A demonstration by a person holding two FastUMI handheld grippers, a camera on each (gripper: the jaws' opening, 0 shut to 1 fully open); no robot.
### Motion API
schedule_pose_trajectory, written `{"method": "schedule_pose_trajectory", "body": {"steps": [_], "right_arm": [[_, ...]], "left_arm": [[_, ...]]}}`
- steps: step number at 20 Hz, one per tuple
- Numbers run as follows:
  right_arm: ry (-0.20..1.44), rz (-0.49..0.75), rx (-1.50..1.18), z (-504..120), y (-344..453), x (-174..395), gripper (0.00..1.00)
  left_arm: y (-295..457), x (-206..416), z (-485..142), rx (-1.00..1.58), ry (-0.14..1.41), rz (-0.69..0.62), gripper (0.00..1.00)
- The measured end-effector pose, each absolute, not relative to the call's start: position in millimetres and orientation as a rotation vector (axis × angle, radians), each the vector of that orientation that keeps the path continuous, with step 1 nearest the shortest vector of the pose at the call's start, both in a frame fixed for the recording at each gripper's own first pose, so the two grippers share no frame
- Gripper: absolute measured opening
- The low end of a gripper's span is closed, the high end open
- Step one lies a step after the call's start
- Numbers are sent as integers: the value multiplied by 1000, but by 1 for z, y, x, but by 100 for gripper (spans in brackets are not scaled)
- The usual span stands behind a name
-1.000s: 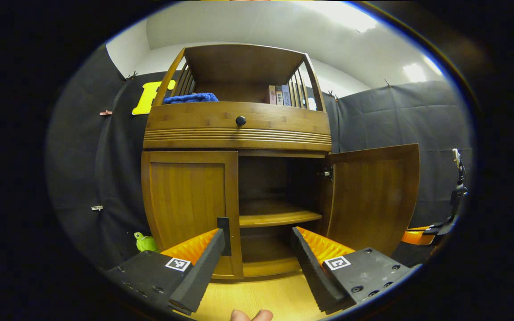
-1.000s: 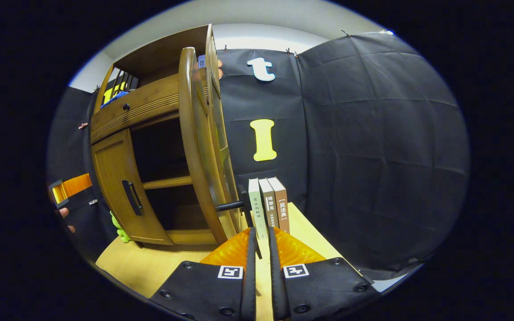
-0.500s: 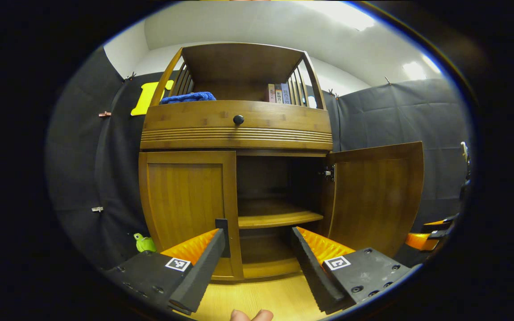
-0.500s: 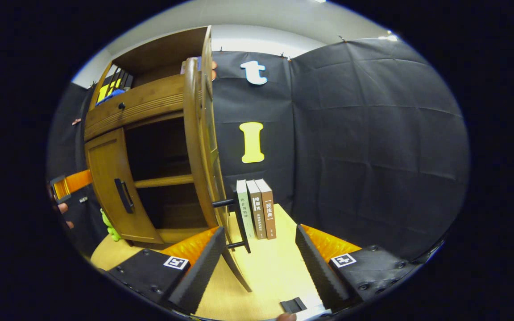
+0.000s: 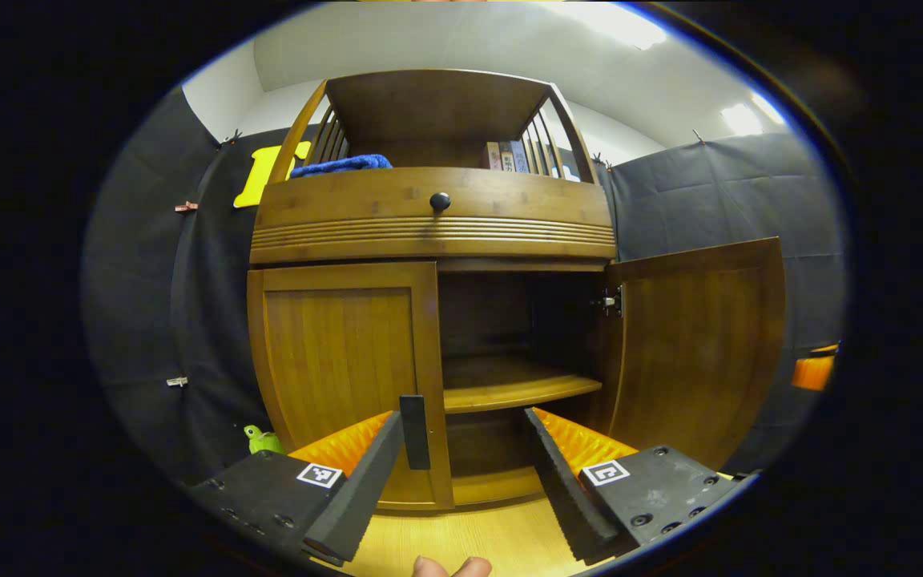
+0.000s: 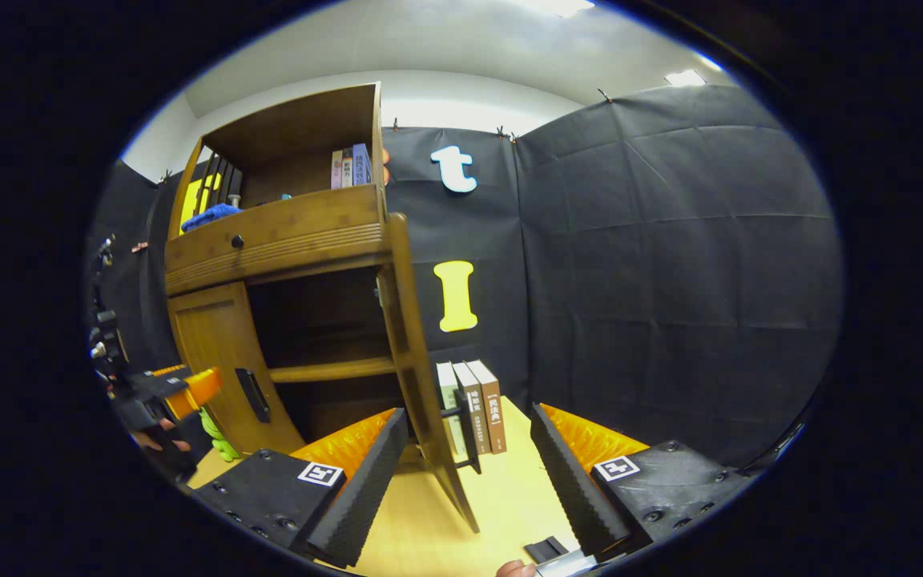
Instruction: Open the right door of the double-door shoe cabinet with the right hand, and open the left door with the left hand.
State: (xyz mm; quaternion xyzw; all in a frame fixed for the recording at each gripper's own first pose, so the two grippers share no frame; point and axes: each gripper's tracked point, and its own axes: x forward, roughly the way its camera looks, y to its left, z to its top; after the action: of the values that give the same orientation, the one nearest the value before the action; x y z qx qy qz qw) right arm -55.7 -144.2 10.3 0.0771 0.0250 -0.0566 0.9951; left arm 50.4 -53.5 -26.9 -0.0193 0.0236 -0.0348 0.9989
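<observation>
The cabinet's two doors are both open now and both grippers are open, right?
Not quite. In the left gripper view the left door is closed; the right door is swung open. The left gripper and right gripper are open.

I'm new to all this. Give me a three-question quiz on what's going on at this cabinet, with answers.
1. True or false: the right door is already swung open.
2. Which is closed: A) the left door, B) the right door?
3. Fill in: the left gripper has its jaws ____, with the left door's handle just inside one of them.

Key: 1. True; the shelf inside shows. 2. A. 3. Open; they are not closed on the handle. The right gripper is open too, near the right door's edge.
</observation>
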Motion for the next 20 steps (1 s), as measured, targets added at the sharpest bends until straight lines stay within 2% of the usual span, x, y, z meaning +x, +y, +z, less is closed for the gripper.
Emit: {"method": "schedule_pose_trajectory", "body": {"steps": [1, 2, 8, 12, 16, 20], "right_arm": [[41, -104, 155, 16, -136, -58, 100], [30, -96, 159, 21, -127, -60, 98], [67, -65, 121, 12, -88, -51, 98], [86, -34, 110, 7, -67, -43, 100], [99, 8, 90, 0, -54, -33, 98], [124, 37, 80, -8, -54, -29, 98]], "left_arm": [[-49, 56, -31, -30, 48, -60, 93], [-46, 62, -36, -23, 50, -54, 94], [-28, 99, -75, -33, 92, -20, 93], [-17, 132, -96, -53, 126, 33, 76], [-16, 162, -106, -71, 138, 50, 73], [-14, 187, -125, -98, 192, 84, 61]]}}
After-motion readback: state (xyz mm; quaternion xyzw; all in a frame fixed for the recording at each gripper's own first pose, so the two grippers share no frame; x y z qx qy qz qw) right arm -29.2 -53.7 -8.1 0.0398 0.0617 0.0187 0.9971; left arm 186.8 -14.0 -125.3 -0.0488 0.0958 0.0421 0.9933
